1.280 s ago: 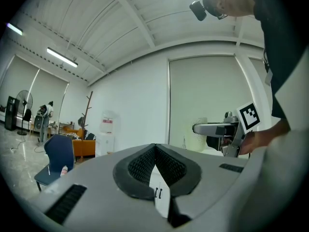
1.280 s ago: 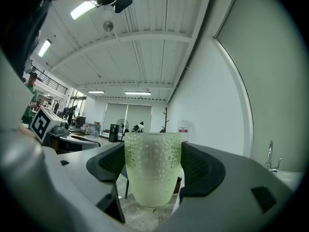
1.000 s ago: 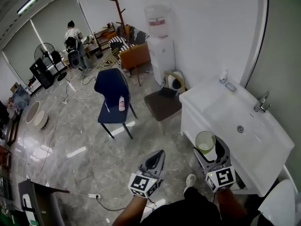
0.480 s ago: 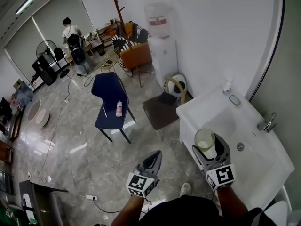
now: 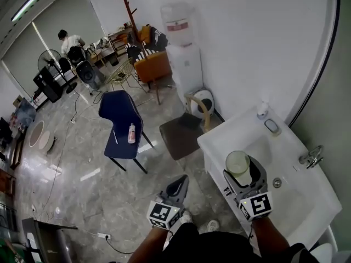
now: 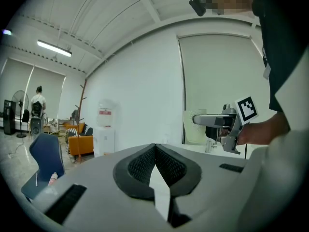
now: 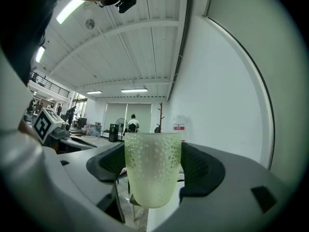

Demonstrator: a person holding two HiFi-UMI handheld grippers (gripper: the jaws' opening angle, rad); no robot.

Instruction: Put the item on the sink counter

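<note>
**Left gripper** (image 5: 184,178) and **right gripper** (image 5: 241,171): pale grey moulded shells that taper toward the jaws. The jaws are lined with black ribbed pads (image 6: 138,164). Dark rectangular slots (image 6: 66,202) are recessed in each shell's upper face. Each gripper carries a white cube (image 5: 163,214) printed with black square markers on its faces.

**Person:** black garment (image 5: 219,248) and a white shoe (image 5: 211,225). The forearms are bare. A small black camera (image 7: 126,2) is mounted at the head.
</note>
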